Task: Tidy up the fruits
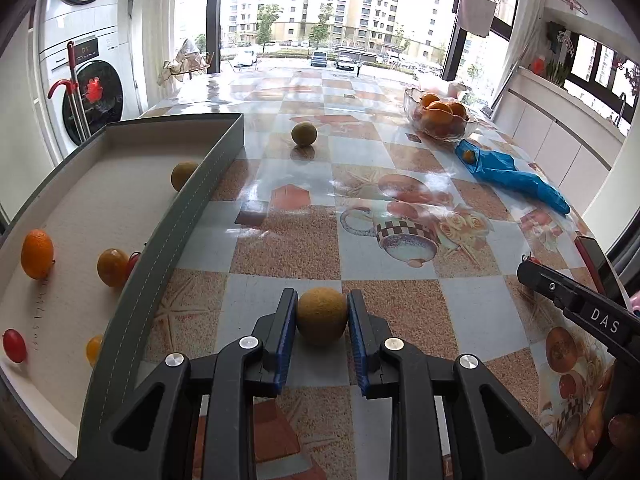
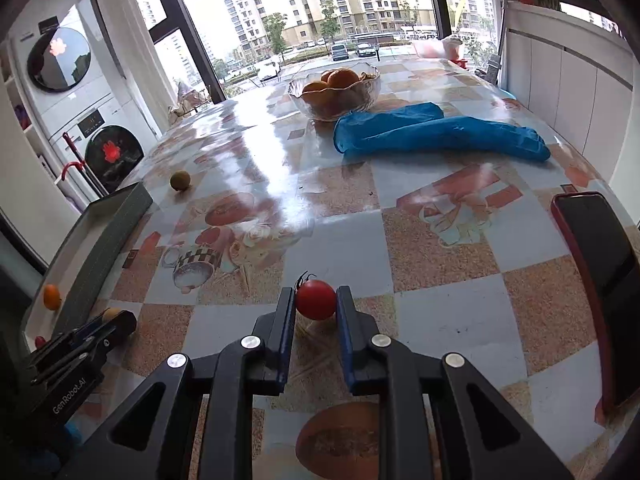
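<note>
My left gripper (image 1: 322,306) is shut on a round tan-brown fruit (image 1: 322,316) just above the patterned table, right of the grey tray (image 1: 192,216). The tray holds an orange kumquat (image 1: 37,254), a yellow-brown fruit (image 1: 112,267), a tan fruit (image 1: 183,175), a red cherry tomato (image 1: 15,345) and a yellow one (image 1: 95,349). My right gripper (image 2: 316,300) is shut on a red cherry tomato (image 2: 316,299) at the table surface. Another tan fruit (image 1: 304,133) lies loose on the table, also in the right wrist view (image 2: 180,180).
A glass bowl of oranges (image 2: 334,92) stands at the far side. Blue gloves (image 2: 436,132) lie in front of it. A dark phone in a red case (image 2: 600,280) lies at the right edge. A washer stack (image 1: 80,80) stands beyond the table's left.
</note>
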Available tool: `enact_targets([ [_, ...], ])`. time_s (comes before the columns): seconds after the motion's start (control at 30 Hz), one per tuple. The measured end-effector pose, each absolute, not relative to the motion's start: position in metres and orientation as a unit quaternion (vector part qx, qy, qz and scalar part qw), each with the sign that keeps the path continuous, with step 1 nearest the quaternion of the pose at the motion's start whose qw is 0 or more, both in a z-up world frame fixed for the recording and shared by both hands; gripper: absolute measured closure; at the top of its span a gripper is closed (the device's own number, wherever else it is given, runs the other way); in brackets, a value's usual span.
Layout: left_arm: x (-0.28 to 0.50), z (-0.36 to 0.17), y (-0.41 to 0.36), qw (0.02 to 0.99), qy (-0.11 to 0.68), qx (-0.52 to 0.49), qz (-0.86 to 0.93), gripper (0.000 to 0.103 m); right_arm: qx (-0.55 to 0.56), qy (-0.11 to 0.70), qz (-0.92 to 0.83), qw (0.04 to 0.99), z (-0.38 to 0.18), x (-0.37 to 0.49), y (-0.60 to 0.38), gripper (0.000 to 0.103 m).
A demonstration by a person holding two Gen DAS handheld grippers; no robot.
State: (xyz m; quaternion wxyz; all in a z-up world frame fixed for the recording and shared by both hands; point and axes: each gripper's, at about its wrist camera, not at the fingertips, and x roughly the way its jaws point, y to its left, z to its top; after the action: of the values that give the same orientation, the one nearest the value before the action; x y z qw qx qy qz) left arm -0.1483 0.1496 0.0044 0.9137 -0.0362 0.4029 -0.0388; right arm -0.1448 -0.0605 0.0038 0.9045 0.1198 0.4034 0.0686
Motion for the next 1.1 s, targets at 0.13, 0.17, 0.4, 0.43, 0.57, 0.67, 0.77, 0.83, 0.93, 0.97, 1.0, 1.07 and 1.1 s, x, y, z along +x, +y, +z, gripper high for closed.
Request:
enact_targets([
  [0.13, -0.1491, 0.0041, 0.1476, 0.916, 0.400, -0.027, -0.035, 0.076, 0.119, 0.403, 0.069, 0.905, 0.0057, -0.1457, -0.0573, 0.081],
  [0.17, -0.1497, 0.0041, 0.1479, 0.916, 0.400, -0.027, -0.035, 0.076, 0.121, 0.402, 0.069, 0.905, 0.0051, -0.1458, -0.0572, 0.081],
  [0.4, -0.1497, 0.0044, 0.1482, 0.916, 0.399, -0.028, -0.036, 0.076, 0.120, 0.402, 0.069, 0.905, 0.0048, -0.1459, -0.0575, 0.081],
  [0.43, -0.1496, 0.0044, 0.1482, 0.916, 0.399, -0.028, -0.036, 0.076, 0.121, 0.402, 0.069, 0.905, 0.0048, -0.1458, -0.0575, 0.081],
  [0.57, -0.1495, 0.0046, 0.1484, 0.916, 0.399, -0.029, -0.037, 0.076, 0.120, 0.402, 0.069, 0.905, 0.0047, -0.1458, -0.0573, 0.081],
  [0.67, -0.1497, 0.0048, 0.1485, 0.916, 0.399, -0.030, -0.037, 0.076, 0.120, 0.402, 0.069, 0.905, 0.0047, -0.1456, -0.0571, 0.081],
  [0.77, -0.1496, 0.0053, 0.1490, 0.916, 0.398, -0.033, -0.040, 0.076, 0.120, 0.402, 0.069, 0.905, 0.0048, -0.1455, -0.0569, 0.081],
  [0.83, -0.1494, 0.0056, 0.1484, 0.916, 0.398, -0.033, -0.040, 0.076, 0.120, 0.402, 0.069, 0.905, 0.0047, -0.1455, -0.0570, 0.081],
  [0.93, -0.1494, 0.0055, 0.1488, 0.916, 0.398, -0.034, -0.040, 0.076, 0.120, 0.402, 0.069, 0.905, 0.0048, -0.1454, -0.0566, 0.081],
  [0.97, -0.1496, 0.0054, 0.1490, 0.916, 0.398, -0.034, -0.040, 0.076, 0.120, 0.402, 0.069, 0.905, 0.0049, -0.1454, -0.0566, 0.081],
  [1.0, -0.1496, 0.0053, 0.1491, 0.916, 0.398, -0.033, -0.040, 0.076, 0.121, 0.402, 0.069, 0.905, 0.0049, -0.1454, -0.0568, 0.081],
  [1.07, -0.1493, 0.0055, 0.1483, 0.916, 0.398, -0.033, -0.040, 0.076, 0.120, 0.402, 0.069, 0.905, 0.0050, -0.1453, -0.0564, 0.081],
  [1.1, -0.1495, 0.0054, 0.1488, 0.916, 0.398, -0.033, -0.039, 0.076, 0.120, 0.402, 0.069, 0.905, 0.0050, -0.1452, -0.0563, 0.081],
])
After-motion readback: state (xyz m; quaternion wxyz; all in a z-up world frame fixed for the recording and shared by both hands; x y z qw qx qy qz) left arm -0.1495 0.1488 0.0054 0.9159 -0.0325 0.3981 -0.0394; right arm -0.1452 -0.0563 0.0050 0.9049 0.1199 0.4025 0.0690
